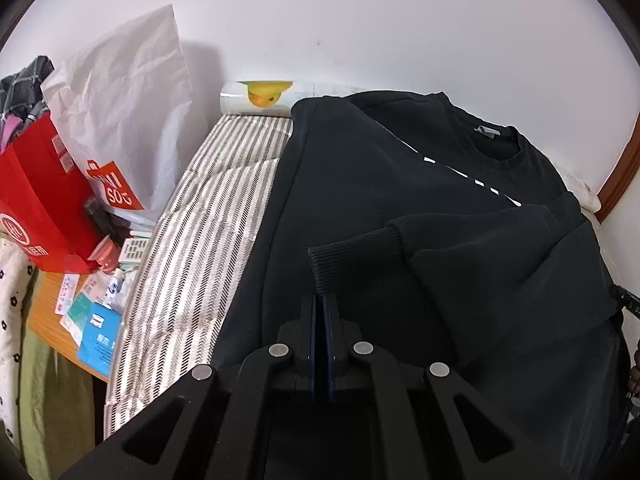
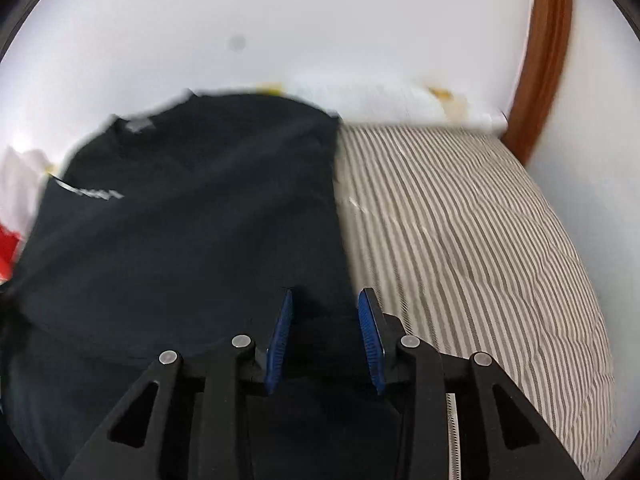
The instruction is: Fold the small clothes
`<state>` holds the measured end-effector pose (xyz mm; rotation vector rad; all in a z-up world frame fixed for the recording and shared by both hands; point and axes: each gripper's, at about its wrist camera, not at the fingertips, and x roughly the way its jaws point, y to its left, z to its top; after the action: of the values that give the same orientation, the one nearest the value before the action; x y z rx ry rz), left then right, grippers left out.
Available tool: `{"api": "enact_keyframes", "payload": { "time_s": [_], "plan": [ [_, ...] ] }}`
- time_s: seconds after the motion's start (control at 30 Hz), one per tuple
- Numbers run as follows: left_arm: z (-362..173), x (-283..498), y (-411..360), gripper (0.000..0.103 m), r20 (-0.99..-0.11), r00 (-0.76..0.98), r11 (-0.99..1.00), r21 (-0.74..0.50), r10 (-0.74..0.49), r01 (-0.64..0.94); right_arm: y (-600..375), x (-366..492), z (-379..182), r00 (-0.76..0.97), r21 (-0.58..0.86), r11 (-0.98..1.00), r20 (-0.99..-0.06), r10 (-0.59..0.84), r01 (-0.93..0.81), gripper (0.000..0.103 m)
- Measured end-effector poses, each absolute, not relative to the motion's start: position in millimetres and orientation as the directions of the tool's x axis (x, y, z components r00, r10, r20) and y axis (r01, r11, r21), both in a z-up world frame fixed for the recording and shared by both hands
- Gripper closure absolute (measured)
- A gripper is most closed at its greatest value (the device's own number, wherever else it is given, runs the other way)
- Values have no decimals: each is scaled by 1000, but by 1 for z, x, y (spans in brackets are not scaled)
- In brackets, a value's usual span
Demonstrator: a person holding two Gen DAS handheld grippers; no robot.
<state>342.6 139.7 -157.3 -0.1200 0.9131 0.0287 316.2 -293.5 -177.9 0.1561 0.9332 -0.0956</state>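
black sweatshirt (image 1: 360, 184) on striped bedding (image 2: 472, 216), white wall (image 1: 360, 20)

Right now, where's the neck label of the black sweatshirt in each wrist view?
Left wrist: the neck label sits upper right, inside the collar of the black sweatshirt.
Right wrist: the neck label sits upper left, blurred, at the collar of the black sweatshirt.
Shared landmark: the white chest print just below the collar.

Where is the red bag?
In the left wrist view, the red bag sits at the far left, beside the striped bed, on a cluttered wooden table, with a white paper bag just behind it.
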Motion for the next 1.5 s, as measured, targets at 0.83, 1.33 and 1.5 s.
{"api": "enact_keyframes", "payload": {
  "time_s": [0.83,1.33,1.5],
  "plan": [
    [-85,234,109,95,-699,712,996,-93,-57,-12,-303,176,-109,687,193,969,-726,35,155,61],
    [-99,140,104,56,-723,688,993,-112,-62,-28,-317,75,-123,677,202,968,-734,48,151,39],
    [-124,118,118,56,-749,659,987,-148,-75,-55,-315,53,-153,646,222,966,-759,86,133,37]
  ]
}}
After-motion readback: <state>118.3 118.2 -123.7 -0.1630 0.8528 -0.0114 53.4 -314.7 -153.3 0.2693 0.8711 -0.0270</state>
